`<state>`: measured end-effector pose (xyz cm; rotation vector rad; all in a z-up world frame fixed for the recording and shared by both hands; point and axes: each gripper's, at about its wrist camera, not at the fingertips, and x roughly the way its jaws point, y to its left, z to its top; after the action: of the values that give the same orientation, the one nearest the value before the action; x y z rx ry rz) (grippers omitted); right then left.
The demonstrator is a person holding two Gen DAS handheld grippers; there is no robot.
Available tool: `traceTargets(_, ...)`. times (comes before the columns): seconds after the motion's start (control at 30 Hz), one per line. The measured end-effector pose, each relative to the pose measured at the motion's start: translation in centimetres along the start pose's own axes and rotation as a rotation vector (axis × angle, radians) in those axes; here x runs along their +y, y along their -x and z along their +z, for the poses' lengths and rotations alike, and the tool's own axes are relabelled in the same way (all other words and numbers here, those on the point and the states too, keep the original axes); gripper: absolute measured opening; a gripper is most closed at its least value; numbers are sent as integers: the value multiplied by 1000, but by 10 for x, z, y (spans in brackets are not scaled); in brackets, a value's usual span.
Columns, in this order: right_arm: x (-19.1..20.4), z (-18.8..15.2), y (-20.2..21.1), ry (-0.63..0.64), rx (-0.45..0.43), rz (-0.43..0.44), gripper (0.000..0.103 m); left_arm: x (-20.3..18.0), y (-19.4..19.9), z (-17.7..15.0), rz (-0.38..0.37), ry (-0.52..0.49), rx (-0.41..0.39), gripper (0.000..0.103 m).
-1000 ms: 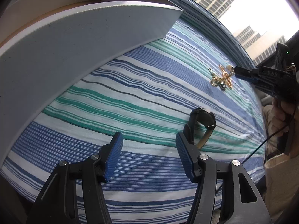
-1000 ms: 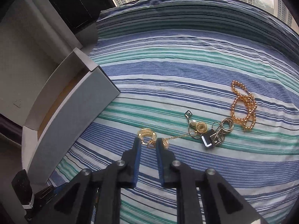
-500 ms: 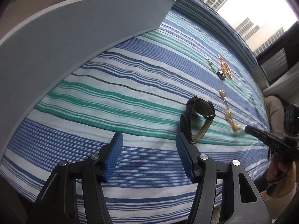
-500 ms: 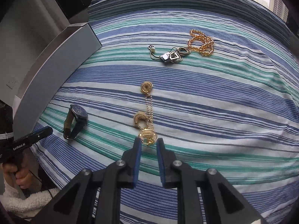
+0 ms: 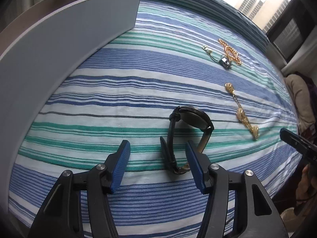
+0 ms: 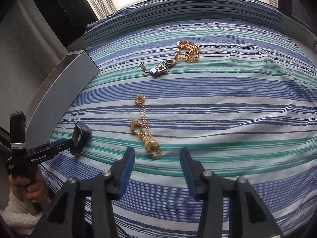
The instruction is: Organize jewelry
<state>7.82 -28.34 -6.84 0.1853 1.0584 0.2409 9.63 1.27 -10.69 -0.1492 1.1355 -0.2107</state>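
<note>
Jewelry lay on the striped cloth [image 6: 227,99] in four lots that I could count: one black watch [image 5: 188,123], one gold chain with three discs [image 6: 145,130], one tangle of silvery pieces [image 6: 158,69] and one beaded gold chain [image 6: 187,51]. How many pieces made up the tangle I could not tell; it was too small and knotted.

My left claw [image 5: 157,152] was closing, its pads not yet pressing anything. The watch strap's loop stood between them, nearer the right pad, and that pad hid part of the strap. My right claw [image 6: 157,162] was opening with nothing between its pads; the disc chain's near end lay on the cloth just ahead of them.

A grey box [image 5: 59,45] ran along the cloth's left edge, its inside out of sight and its near end cut off by the frame. My left hand [image 6: 29,190] showed only in part. Bare cloth lay wide to the right of the chains and between watch and box.
</note>
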Motion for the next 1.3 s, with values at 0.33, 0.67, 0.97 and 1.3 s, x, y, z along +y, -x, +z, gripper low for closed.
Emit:
traceTargets(0.33, 22, -9, -30, 201, 39, -28, 48, -10, -6, 2, 34, -49, -2, 8)
traceTargets(0.67, 57, 20, -83, 458, 79, -55, 47, 3, 3, -12, -15, 3, 22, 8)
traceTargets(0.97, 51, 25, -68, 385, 125, 16, 4, 12, 11, -12, -50, 51, 19, 8)
traceTargets(1.3, 45, 59, 1, 215, 17, 187, 0, 20, 52, -4, -71, 67, -44, 8)
